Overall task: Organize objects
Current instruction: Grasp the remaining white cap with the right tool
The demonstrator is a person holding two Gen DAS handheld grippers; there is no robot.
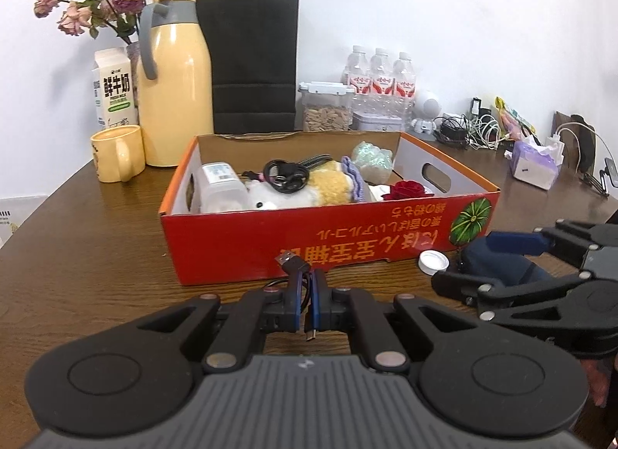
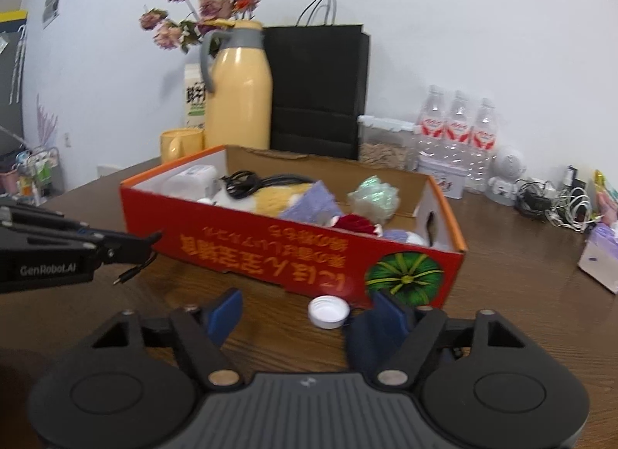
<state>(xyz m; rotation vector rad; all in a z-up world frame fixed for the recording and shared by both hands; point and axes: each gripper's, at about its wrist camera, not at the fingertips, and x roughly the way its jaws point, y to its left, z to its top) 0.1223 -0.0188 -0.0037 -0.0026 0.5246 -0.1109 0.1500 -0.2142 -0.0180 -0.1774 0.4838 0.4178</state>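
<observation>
A red cardboard box [image 1: 328, 244] [image 2: 270, 255] stands open on the wooden table, holding a plush toy [image 1: 309, 190], a coiled black cable [image 1: 286, 174], a white container [image 1: 220, 186] and a red rose [image 1: 405, 190]. My left gripper [image 1: 307, 275] [image 2: 152, 240] is shut on a short black USB cable [image 1: 291, 261] [image 2: 129, 275] just in front of the box's near wall. My right gripper [image 2: 307, 300] [image 1: 463, 257] is open near the box's right front corner. A white bottle cap [image 2: 328, 312] [image 1: 433, 261] lies on the table between its fingers, untouched by the pads.
Behind the box stand a yellow thermos [image 1: 174, 101], yellow mug [image 1: 116, 153], milk carton [image 1: 114, 89], black paper bag [image 1: 251, 62] and dried flowers. Water bottles [image 1: 380, 78], a seed jar [image 1: 326, 107], tangled chargers [image 1: 471, 132] and a tissue pack [image 1: 535, 165] crowd the back right.
</observation>
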